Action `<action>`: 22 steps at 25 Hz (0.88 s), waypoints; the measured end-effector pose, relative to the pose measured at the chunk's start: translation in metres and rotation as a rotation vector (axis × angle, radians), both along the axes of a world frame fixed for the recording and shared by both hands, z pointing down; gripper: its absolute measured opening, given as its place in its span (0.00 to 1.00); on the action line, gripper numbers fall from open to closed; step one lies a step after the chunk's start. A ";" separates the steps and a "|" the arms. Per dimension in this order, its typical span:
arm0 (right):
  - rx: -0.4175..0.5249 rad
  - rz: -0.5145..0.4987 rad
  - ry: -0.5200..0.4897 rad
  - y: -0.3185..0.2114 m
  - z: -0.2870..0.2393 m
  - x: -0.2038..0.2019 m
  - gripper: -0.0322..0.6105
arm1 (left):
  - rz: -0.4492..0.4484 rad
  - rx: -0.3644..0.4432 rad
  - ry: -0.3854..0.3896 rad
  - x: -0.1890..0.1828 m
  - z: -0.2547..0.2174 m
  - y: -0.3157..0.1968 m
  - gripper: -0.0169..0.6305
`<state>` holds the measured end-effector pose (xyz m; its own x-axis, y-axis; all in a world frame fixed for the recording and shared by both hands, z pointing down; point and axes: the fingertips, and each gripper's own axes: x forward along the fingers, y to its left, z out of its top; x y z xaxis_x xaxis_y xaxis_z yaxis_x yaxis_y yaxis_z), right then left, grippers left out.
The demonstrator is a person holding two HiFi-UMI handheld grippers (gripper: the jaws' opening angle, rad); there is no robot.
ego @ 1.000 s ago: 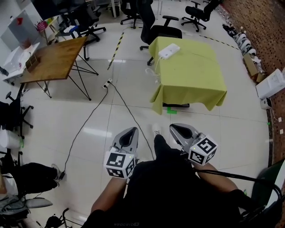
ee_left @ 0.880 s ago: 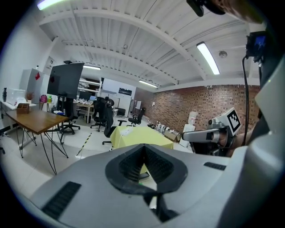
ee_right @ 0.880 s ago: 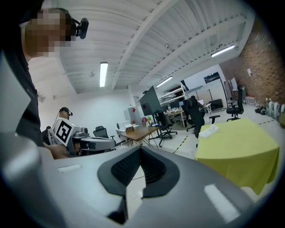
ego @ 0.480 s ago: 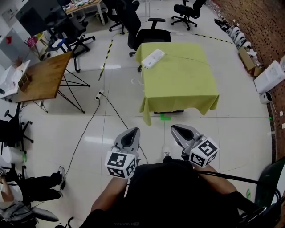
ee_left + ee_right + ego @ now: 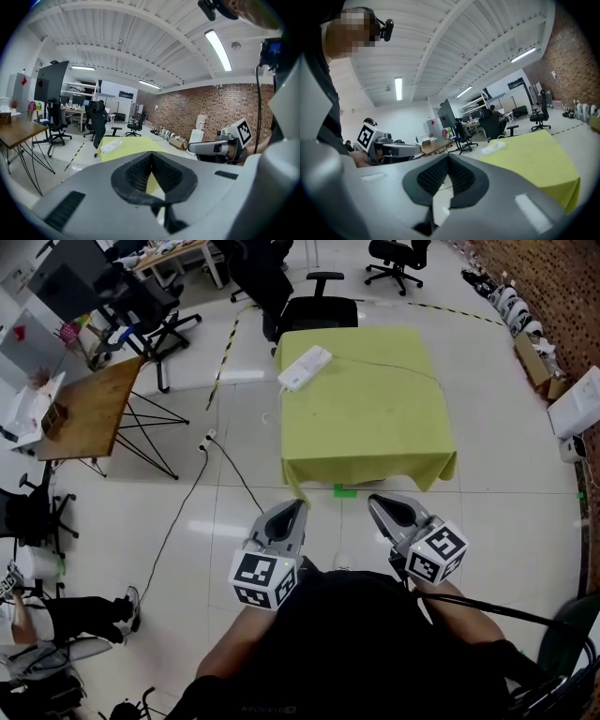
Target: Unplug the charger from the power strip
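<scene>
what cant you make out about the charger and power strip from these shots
- Head view: the power strip on the green-clothed table is too small to show whether the charger is plugged into it.
- Both gripper views: the strip is far off, and its sockets are too small to read.
- Head view: the space under the table is hidden by the hanging cloth.

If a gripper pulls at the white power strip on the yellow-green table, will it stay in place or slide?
Probably it slides: the power strip lies loose on the tablecloth near a corner. It looks like a rigid plastic bar, likely light. The thin cord across the cloth looks slack, so it would hardly restrain it.
</scene>
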<state>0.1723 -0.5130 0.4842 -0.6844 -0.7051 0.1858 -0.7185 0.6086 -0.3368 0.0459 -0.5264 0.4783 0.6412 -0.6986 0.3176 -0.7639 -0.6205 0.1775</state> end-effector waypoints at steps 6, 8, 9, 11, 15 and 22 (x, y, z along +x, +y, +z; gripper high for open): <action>-0.019 -0.010 -0.033 -0.023 0.008 0.006 0.05 | 0.025 -0.029 -0.043 0.016 0.010 -0.019 0.04; -0.031 -0.010 -0.024 -0.032 0.013 0.006 0.05 | 0.027 -0.042 -0.035 0.018 0.015 -0.032 0.04; -0.040 -0.006 -0.018 -0.038 0.016 0.008 0.05 | 0.036 -0.046 -0.036 0.021 0.018 -0.038 0.04; -0.054 0.008 -0.010 -0.053 0.022 0.012 0.05 | 0.057 -0.047 -0.048 0.024 0.024 -0.053 0.04; -0.069 0.033 0.006 -0.092 0.028 0.012 0.05 | 0.072 -0.045 -0.052 0.018 0.032 -0.095 0.04; -0.077 0.030 0.049 -0.170 0.021 -0.018 0.05 | 0.077 -0.045 -0.026 -0.012 0.030 -0.185 0.04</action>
